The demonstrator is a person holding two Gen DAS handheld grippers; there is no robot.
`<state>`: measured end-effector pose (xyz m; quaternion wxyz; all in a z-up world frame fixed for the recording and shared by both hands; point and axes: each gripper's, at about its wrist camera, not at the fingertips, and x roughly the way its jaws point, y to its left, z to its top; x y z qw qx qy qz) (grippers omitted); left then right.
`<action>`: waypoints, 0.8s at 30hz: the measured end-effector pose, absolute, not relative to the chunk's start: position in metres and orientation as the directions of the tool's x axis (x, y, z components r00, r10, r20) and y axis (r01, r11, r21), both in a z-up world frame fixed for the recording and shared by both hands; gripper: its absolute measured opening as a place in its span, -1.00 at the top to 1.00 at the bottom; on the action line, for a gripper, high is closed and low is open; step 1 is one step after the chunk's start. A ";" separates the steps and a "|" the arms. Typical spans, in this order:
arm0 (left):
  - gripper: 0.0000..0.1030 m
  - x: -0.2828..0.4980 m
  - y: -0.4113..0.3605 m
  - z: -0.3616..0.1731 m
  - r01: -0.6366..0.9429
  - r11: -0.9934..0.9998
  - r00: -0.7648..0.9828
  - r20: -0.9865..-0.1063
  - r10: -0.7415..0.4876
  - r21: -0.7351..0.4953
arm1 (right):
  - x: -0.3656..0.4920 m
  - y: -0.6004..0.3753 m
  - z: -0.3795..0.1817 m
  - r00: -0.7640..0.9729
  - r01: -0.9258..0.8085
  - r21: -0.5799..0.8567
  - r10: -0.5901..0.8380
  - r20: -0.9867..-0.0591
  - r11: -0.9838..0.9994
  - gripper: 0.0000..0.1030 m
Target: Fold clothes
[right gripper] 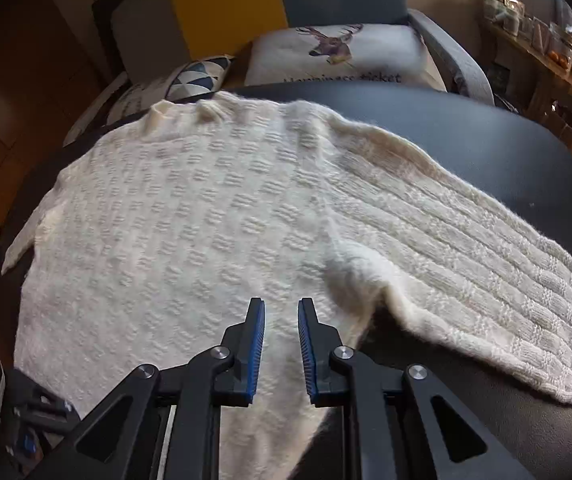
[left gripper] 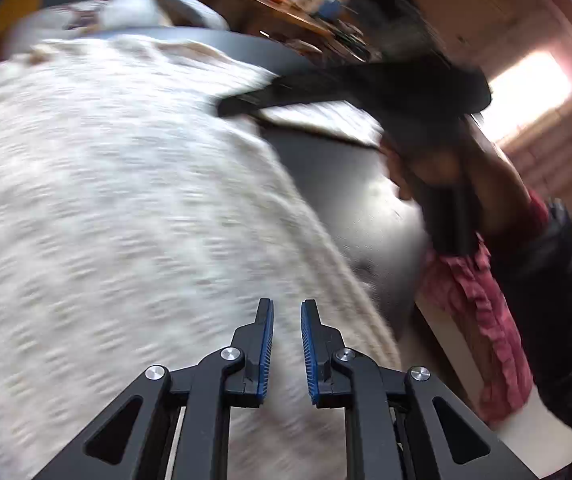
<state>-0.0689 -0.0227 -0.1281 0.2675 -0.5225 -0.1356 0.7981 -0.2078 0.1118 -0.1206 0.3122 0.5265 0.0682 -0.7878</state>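
Note:
A cream knitted sweater (right gripper: 205,208) lies spread flat on a dark round table (right gripper: 486,140), its collar toward the far edge. One ribbed sleeve (right gripper: 486,280) stretches out to the right. My right gripper (right gripper: 281,306) hovers open over the sweater's near body, with nothing between its blue pads. In the blurred left wrist view, my left gripper (left gripper: 287,308) is also open above the sweater (left gripper: 125,200) and holds nothing. The right gripper (left gripper: 326,92) appears there as a dark blur over the cloth's far side, held by a person's hand (left gripper: 426,164).
Beyond the table stands a grey armchair with a deer-print cushion (right gripper: 338,52) and a triangle-patterned cushion (right gripper: 197,76). A cluttered wooden shelf (right gripper: 546,40) runs along the right wall. A pink sleeve (left gripper: 482,300) hangs by the table's right edge (left gripper: 346,184).

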 end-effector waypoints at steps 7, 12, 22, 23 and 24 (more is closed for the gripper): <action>0.71 -0.042 -0.163 -0.122 0.059 -0.930 -0.504 -0.815 0.285 -0.362 | -0.155 0.056 -0.121 -0.216 0.630 0.229 -0.452 -0.866 -0.742 0.58; 0.72 -0.004 -0.204 -0.143 0.225 -0.904 -0.509 -0.835 0.209 -0.363 | -0.135 0.041 -0.150 -0.184 0.614 0.199 -0.385 -0.904 -0.763 0.57; 0.71 -0.017 -0.285 -0.090 0.342 -0.864 -0.639 -0.766 0.074 -0.369 | -0.127 0.045 -0.138 -0.253 0.565 0.169 -0.365 -0.896 -0.807 0.57; 0.71 -0.021 -0.303 -0.086 0.369 -0.859 -0.641 -0.766 0.043 -0.356 | -0.123 0.041 -0.132 -0.262 0.575 0.174 -0.382 -0.886 -0.799 0.57; 0.71 -0.028 -0.320 -0.085 0.384 -0.853 -0.639 -0.769 0.031 -0.353 | -0.121 0.036 -0.126 -0.270 0.586 0.182 -0.401 -0.875 -0.790 0.57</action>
